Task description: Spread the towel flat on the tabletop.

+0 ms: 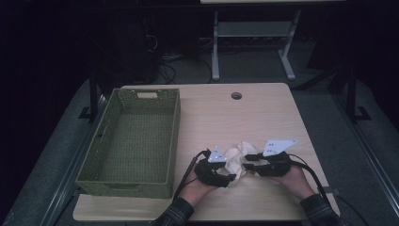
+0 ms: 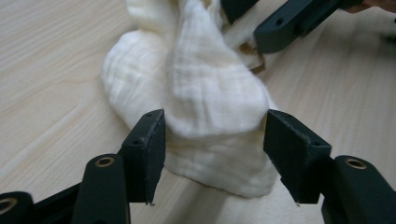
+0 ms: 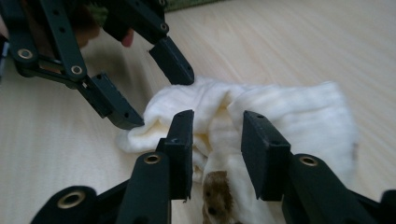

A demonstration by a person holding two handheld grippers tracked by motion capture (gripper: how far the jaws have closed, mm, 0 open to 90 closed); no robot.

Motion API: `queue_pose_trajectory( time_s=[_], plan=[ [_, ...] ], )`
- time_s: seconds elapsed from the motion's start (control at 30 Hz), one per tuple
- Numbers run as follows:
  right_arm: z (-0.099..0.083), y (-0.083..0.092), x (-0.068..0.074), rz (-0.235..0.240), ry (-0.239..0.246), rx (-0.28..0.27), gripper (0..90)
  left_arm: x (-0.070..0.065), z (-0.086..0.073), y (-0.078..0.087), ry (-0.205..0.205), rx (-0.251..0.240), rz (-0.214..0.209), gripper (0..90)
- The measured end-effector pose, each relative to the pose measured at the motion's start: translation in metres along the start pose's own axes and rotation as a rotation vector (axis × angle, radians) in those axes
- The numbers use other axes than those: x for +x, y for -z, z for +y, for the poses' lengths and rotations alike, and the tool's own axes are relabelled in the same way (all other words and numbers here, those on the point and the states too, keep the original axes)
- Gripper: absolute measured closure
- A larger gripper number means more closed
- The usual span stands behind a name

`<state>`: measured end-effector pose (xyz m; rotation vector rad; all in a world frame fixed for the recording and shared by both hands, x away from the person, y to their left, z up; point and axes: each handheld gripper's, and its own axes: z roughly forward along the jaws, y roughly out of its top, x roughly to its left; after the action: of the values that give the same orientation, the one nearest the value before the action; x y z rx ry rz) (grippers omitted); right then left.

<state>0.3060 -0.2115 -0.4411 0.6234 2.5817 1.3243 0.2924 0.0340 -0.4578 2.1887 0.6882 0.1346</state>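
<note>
The crumpled cream cloth (image 2: 205, 93) looks soft, crinkled and matt, perhaps gauze. The pale wooden table (image 1: 254, 117) shows smooth grain. The green woven basket (image 1: 134, 141) looks rough-textured, matt.

You have one cloth (image 1: 237, 157) in hand: a cream-white, soft, gauzy piece, crumpled into a loose heap on the pale wood. In the high view it sits low and right of centre in the frame. In the left gripper view it (image 2: 205, 93) fills the middle, a rounded fold bulging toward the bottom with flatter layers spread under it. In the right gripper view it (image 3: 280, 116) lies centre to right, with a small brown patch (image 3: 215, 191) at the bottom centre.
</note>
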Motion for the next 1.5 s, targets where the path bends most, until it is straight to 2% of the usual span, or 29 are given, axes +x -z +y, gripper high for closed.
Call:
queue_pose_trajectory(
  time_s=[0.13,0.27,0.3,0.33,0.37,0.43,0.5,0.53,0.63,0.67,0.8,0.83,0.97,1.03,1.2,1.23,1.3,1.37,1.4,1.43,1.5],
  plan=[
    [0.0,-0.015,-0.001,-0.011,0.004,0.034,65.3,0.005,-0.002,-0.003,-0.006,0.026,0.016,41.3],
    [0.0,-0.023,-0.005,-0.015,-0.023,0.036,74.2,0.006,-0.003,-0.005,-0.005,0.038,0.022,44.9],
    [0.0,-0.023,-0.005,-0.015,-0.023,0.036,74.2,0.006,-0.003,-0.005,-0.005,0.038,0.022,45.9],
    [-0.002,-0.027,-0.008,-0.016,-0.025,0.047,79.5,0.007,-0.003,-0.005,-0.018,0.053,0.024,47.3],
    [-0.002,-0.027,-0.008,-0.016,-0.025,0.047,79.5,0.007,-0.003,-0.006,-0.019,0.056,0.024,47.3],
    [-0.003,-0.026,-0.009,-0.015,-0.031,0.053,87.4,0.007,-0.004,-0.007,-0.023,0.064,0.025,52.2],
    [-0.003,-0.025,-0.009,-0.013,-0.035,0.05,87.9,0.007,-0.003,-0.007,-0.026,0.072,0.025,56.9],
    [-0.003,-0.024,-0.01,-0.014,-0.039,0.046,88.0,0.007,-0.003,-0.007,-0.024,0.075,0.025,56.9],
    [-0.002,-0.017,-0.013,-0.01,-0.047,0.03,88.2,0.007,-0.003,-0.006,-0.021,0.079,0.02,66.2],
    [-0.002,-0.011,-0.016,-0.012,-0.054,0.01,88.2,0.008,-0.003,-0.006,-0.008,0.077,0.015,68.7],
    [-0.001,-0.001,-0.019,-0.018,-0.069,-0.02,88.2,0.009,-0.002,-0.004,-0.01,0.08,0.02,72.2],
    [-0.001,0.008,-0.023,-0.032,-0.066,-0.042,88.3,0.01,-0.002,-0.003,-0.016,0.083,0.022,73.1],
    [0.0,0.019,-0.029,-0.052,-0.079,-0.067,88.5,0.011,-0.001,-0.001,-0.001,0.066,0.036,74.7],
    [-0.001,0.031,-0.039,-0.083,-0.1,-0.091,88.5,0.014,-0.001,0.002,-0.01,0.07,0.043,76.1],
    [-0.004,0.048,-0.056,-0.141,-0.132,-0.111,88.6,0.017,0.001,0.008,0.021,0.031,0.056,78.7],
    [-0.004,0.048,-0.056,-0.141,-0.132,-0.111,88.6,0.017,0.001,0.008,0.021,0.031,0.056,79.0],
    [-0.006,0.057,-0.069,-0.172,-0.151,-0.119,88.6,0.018,0.003,0.011,0.031,0.011,0.063,79.1],
    [-0.007,0.058,-0.073,-0.181,-0.156,-0.117,88.5,0.019,0.003,0.011,0.029,0.009,0.068,79.1],
    [-0.011,0.058,-0.083,-0.193,-0.177,-0.111,88.6,0.02,0.004,0.01,0.031,0.008,0.075,79.1],
    [-0.013,0.056,-0.088,-0.201,-0.188,-0.099,88.5,0.02,0.004,0.01,0.031,0.008,0.075,79.1],
    [-0.017,0.051,-0.098,-0.212,-0.205,-0.089,88.6,0.024,0.006,0.007,0.032,0.0,0.1,79.1]
  ],
)
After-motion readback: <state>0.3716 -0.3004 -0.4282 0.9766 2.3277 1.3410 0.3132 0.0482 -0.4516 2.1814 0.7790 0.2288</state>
